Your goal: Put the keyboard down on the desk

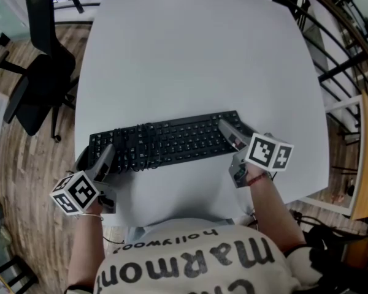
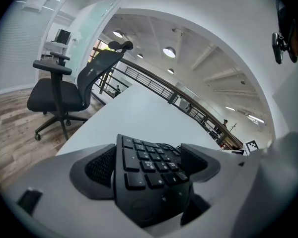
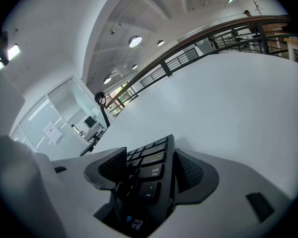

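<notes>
Holding the keyboard (image 1: pixel 165 141) by both ends at the near edge of the counter (image 1: pixel 190 60); on it or just over it, can't tell.
Left gripper (image 1: pixel 105 157) jaws, set wide, clamp the numpad end; right gripper (image 1: pixel 230 132) jaws clamp the Esc end. Best lowered level, both ends together, released once flat. Office chair (image 1: pixel 40 72) is off left and railing (image 1: pixel 337 48) right, neither blocking.

Bare desk (image 1: pixel 190 54) beyond keyboard (image 1: pixel 165 141) — chair (image 1: pixel 40 72) leftward
</notes>
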Demonstrator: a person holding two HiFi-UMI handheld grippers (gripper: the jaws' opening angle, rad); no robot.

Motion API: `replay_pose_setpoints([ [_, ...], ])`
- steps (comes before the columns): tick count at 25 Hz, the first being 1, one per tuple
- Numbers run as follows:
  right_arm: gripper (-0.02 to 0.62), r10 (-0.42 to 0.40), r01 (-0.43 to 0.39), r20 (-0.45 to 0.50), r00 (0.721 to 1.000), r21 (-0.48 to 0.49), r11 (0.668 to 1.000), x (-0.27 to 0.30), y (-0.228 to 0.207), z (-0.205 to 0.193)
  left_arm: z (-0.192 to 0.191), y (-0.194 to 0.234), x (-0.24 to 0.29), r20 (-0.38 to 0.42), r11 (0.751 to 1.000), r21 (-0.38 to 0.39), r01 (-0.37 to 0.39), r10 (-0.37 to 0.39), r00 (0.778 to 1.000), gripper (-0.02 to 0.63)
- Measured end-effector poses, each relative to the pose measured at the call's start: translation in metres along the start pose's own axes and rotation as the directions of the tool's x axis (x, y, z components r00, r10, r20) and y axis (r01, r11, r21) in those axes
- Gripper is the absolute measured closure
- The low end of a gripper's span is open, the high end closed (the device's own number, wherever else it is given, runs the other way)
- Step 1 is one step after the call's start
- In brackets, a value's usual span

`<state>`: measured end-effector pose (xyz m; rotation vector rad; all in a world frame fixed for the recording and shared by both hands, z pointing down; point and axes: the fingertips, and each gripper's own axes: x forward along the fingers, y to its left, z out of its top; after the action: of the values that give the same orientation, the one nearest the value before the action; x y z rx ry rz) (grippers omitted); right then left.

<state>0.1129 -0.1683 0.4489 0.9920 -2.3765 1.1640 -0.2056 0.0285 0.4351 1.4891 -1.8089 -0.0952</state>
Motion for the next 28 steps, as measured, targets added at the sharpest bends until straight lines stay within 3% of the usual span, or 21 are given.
replay_pose_setpoints([
  [14, 0.293, 0.010, -0.008, -0.085, 0.996, 0.018, 1.000, 0.0049, -0.0019, -0.0031, 0.0009, -0.0018, -0.0001, -0.004, 0.999, -0.043, 0.008, -0.008, 1.000, 0.198],
  [28, 0.298, -0.063, 0.054, -0.081, 0.995, -0.108, 0.993, 0.0036, -0.0057, -0.0052, 0.0072, 0.0013, -0.0058, 0.016, 0.993, -0.117, -0.016, 0.018, 1.000, 0.224],
])
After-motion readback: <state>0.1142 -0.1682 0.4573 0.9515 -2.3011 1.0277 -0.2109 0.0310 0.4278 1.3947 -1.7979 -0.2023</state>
